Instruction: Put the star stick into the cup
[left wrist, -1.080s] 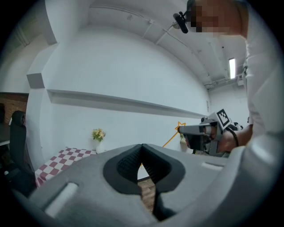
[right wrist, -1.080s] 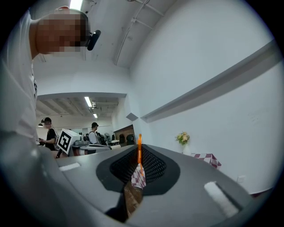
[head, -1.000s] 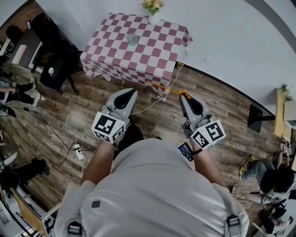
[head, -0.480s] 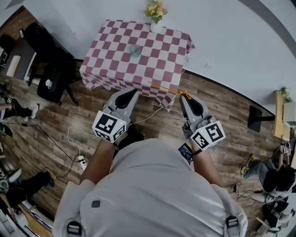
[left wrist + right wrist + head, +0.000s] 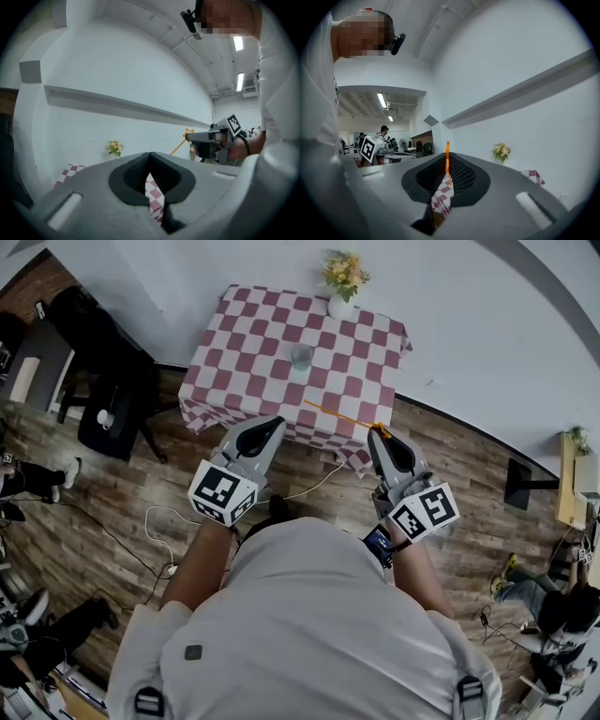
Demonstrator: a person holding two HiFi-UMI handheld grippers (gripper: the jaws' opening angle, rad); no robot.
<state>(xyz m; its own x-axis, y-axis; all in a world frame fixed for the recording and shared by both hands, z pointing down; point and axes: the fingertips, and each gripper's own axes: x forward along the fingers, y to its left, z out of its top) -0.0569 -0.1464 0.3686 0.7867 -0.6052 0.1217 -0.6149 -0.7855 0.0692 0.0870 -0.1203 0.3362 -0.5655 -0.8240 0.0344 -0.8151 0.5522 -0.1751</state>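
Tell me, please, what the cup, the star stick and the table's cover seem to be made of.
The cup looks like clear glass or plastic: it is pale and the checks show faintly through it.
The star stick is thin and evenly orange, so perhaps plastic or painted wood; it is too small to tell.
The table cover is matt cloth in red and white checks, and its edges hang in soft folds.

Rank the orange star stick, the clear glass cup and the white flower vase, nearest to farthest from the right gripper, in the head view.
1. Orange star stick: clamped in the right gripper, over the checked table's near edge.
2. Clear glass cup: mid-table.
3. White flower vase: far table edge.
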